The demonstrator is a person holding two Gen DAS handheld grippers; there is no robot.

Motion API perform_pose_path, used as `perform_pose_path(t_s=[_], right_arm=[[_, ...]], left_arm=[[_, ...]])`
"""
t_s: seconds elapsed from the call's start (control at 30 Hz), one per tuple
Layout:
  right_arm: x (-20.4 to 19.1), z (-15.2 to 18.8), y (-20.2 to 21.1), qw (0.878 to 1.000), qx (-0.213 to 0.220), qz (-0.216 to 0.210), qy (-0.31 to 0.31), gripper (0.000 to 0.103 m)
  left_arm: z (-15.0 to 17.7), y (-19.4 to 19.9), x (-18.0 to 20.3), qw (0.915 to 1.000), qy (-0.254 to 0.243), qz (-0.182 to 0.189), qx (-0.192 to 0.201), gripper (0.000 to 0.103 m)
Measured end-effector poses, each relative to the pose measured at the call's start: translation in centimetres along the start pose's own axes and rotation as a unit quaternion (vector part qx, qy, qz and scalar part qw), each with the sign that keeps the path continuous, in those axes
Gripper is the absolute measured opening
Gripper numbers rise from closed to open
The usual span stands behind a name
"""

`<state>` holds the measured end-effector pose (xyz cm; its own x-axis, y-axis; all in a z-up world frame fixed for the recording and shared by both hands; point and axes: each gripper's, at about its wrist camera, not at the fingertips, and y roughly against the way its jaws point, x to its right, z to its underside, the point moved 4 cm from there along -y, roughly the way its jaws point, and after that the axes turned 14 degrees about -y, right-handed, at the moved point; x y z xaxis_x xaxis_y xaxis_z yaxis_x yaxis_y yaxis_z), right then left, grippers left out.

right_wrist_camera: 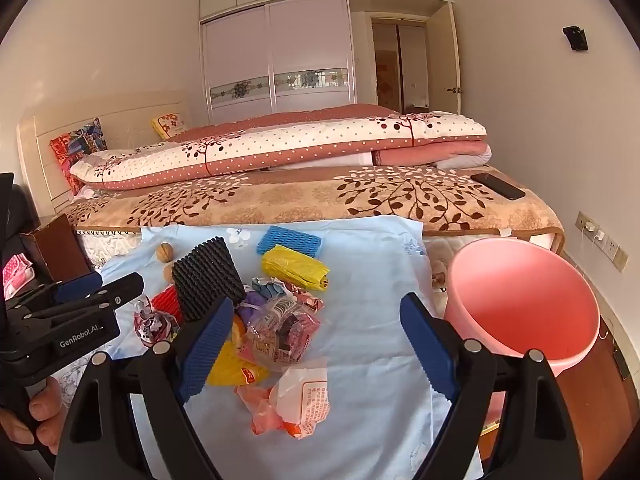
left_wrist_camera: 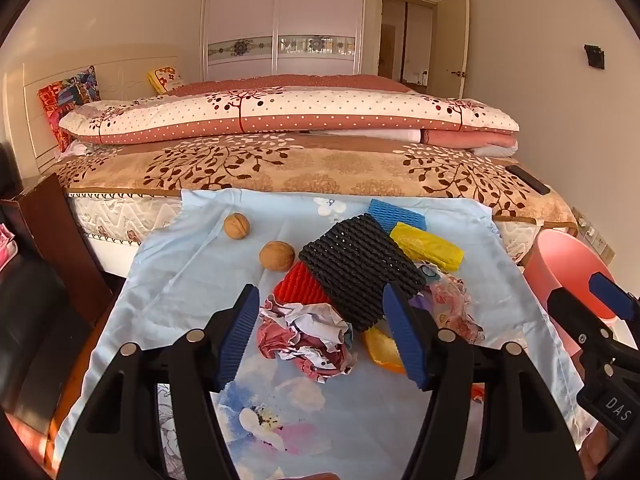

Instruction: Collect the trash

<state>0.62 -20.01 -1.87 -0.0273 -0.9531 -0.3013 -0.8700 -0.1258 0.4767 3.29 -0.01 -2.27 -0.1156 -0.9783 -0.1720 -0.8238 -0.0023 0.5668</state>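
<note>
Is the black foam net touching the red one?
Touching. Left wrist view shows the black foam net lying across the red foam net's edge, no gap.

A pale blue flowered cloth [right_wrist_camera: 372, 280] covers the worktop beside the bed. On it lie two brown walnuts [left_wrist_camera: 277, 255], a black ribbed foam net [left_wrist_camera: 360, 268] overlapping a red foam net [left_wrist_camera: 300, 286], a blue foam net [right_wrist_camera: 289, 241], a yellow folded plastic bag [right_wrist_camera: 294, 266], a crumpled printed paper wad [left_wrist_camera: 308, 340] and clear printed wrappers [right_wrist_camera: 280, 330]
</note>
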Motion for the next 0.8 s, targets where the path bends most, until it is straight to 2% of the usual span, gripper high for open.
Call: perform_pose_path(t_s=[0.8], right_arm=[[0.36, 0.13, 0.09, 1.000, 0.004, 0.008, -0.001, 0.084]], left_arm=[[0.17, -0.30, 0.05, 1.0000, 0.004, 0.002, -0.002, 0.065]])
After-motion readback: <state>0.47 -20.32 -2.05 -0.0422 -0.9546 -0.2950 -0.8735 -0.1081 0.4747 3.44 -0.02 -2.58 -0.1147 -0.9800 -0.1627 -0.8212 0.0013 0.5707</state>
